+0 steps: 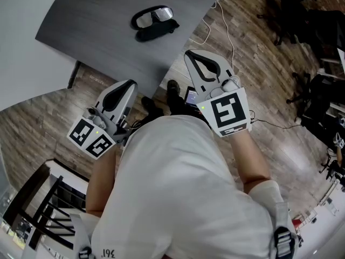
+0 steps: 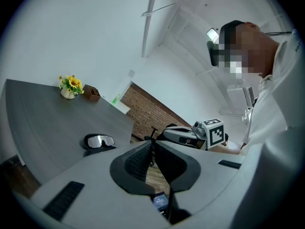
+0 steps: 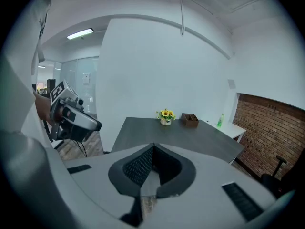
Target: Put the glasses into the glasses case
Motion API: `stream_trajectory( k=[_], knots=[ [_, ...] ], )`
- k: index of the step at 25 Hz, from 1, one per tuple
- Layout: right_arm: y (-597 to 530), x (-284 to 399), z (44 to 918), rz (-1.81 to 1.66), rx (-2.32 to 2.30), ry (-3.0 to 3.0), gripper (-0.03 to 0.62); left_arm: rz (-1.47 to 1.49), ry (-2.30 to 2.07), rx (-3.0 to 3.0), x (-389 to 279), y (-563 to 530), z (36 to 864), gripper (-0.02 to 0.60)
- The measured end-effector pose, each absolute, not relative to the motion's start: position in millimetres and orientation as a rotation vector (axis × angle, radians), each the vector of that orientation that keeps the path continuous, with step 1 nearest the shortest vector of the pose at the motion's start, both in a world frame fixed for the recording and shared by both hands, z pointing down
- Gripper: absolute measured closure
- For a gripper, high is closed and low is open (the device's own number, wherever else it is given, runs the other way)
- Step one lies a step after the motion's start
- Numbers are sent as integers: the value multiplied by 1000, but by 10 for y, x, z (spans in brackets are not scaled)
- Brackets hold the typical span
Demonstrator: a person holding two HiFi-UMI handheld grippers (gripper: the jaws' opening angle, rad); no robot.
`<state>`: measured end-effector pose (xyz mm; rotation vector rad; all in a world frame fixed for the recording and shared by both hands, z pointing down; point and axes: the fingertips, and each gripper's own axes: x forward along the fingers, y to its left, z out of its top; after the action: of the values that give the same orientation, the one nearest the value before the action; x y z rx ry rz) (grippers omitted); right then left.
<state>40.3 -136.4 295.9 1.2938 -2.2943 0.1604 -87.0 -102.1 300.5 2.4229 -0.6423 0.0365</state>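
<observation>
Both grippers are held in front of the person's torso, clear of the grey table (image 1: 97, 42) and well apart from the work items. The left gripper (image 1: 126, 88) is clenched: in the left gripper view its ribbed pads (image 2: 138, 161) meet at the tips with nothing between them. The right gripper (image 1: 194, 59) is likewise clenched and empty; in the right gripper view its jaws close to a single seam, and it points toward the table's far end. The glasses (image 1: 154, 16) lie on the table top near its edge, lenses facing up. The glasses case (image 1: 157, 31), a dark shape, lies directly against them on the side nearer the person; whether the glasses rest partly on it cannot be determined from these views. At the table's far end stand a small pot of yellow flowers (image 3: 165, 115) and, just beside it, a brown box (image 3: 190, 119). A green bottle (image 3: 219, 120) stands on a white ledge beyond the table.
</observation>
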Motion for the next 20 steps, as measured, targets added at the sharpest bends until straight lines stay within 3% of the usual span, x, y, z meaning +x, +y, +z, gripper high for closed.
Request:
stream_trajectory(
  k=[20],
  knots=[
    [-1391,565,2733,82,1340,-2288,585,18,-616,2458,-834,-1004,2875,549]
  ],
)
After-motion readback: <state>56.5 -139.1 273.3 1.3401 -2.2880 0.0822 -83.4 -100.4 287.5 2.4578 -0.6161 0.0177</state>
